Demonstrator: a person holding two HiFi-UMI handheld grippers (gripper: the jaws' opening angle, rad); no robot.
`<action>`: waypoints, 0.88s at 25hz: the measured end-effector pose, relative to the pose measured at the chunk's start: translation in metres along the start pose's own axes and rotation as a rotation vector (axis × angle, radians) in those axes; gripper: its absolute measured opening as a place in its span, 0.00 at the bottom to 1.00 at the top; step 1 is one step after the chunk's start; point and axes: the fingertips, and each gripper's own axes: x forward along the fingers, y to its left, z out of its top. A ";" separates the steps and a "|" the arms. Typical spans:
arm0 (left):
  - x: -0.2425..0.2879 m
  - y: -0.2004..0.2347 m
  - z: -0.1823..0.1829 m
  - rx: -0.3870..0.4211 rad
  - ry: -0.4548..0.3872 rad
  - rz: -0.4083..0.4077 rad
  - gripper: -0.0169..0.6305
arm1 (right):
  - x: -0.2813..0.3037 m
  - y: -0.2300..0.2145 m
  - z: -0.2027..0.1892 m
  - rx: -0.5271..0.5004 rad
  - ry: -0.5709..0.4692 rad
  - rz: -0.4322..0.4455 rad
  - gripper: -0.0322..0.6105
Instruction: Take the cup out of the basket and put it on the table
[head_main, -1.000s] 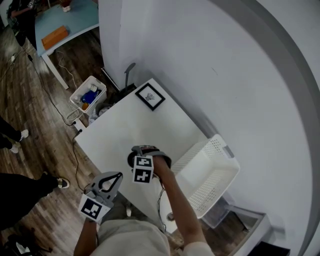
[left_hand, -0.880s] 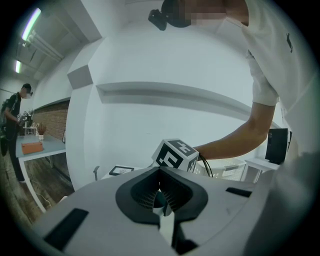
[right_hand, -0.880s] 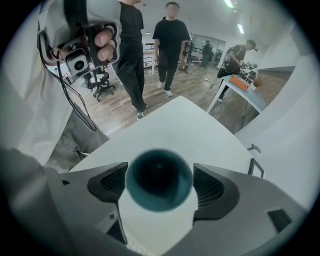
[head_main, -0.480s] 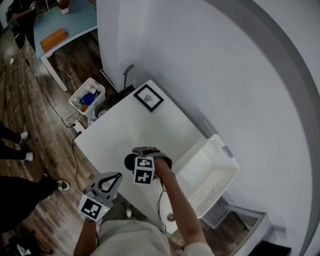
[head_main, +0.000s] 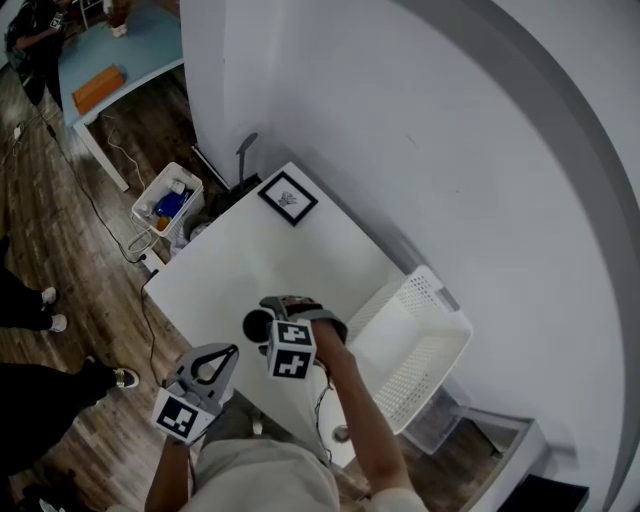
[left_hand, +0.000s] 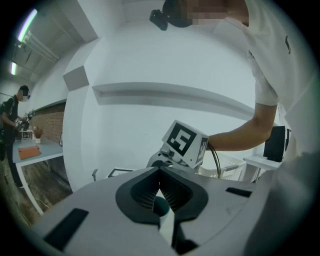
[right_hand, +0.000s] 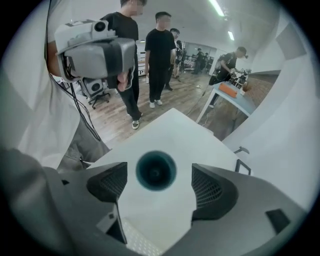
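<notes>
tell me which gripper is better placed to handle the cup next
Right. The right gripper is open, with the cup on the table framed between its jaws. The left gripper is shut and held off the table's near edge, apart from the cup.

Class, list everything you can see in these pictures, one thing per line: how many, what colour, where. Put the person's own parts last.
cup: one, dark teal, upright on the table, between the right gripper's jaws, untouched
table: one, white, by the wall
basket: one, white, at the table's right end, nothing seen inside
picture frame: one, black, at the table's far corner
crate: one, white, on the floor left of the table
far table: one, light blue, top left
box: one, orange, on the far table
bystanders: several, mostly dark clothes, on the wood floor
left gripper: grey, shut, off the table's near edge
right gripper: grey, open, above the cup
</notes>
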 end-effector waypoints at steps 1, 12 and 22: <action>0.000 0.000 0.002 -0.001 -0.002 -0.001 0.03 | -0.007 -0.001 0.003 0.007 -0.020 -0.022 0.67; -0.006 0.012 0.028 -0.026 -0.037 0.008 0.03 | -0.125 -0.008 0.059 0.240 -0.596 -0.310 0.39; -0.006 0.007 0.055 -0.002 -0.090 -0.019 0.03 | -0.199 0.002 0.064 0.426 -1.003 -0.496 0.07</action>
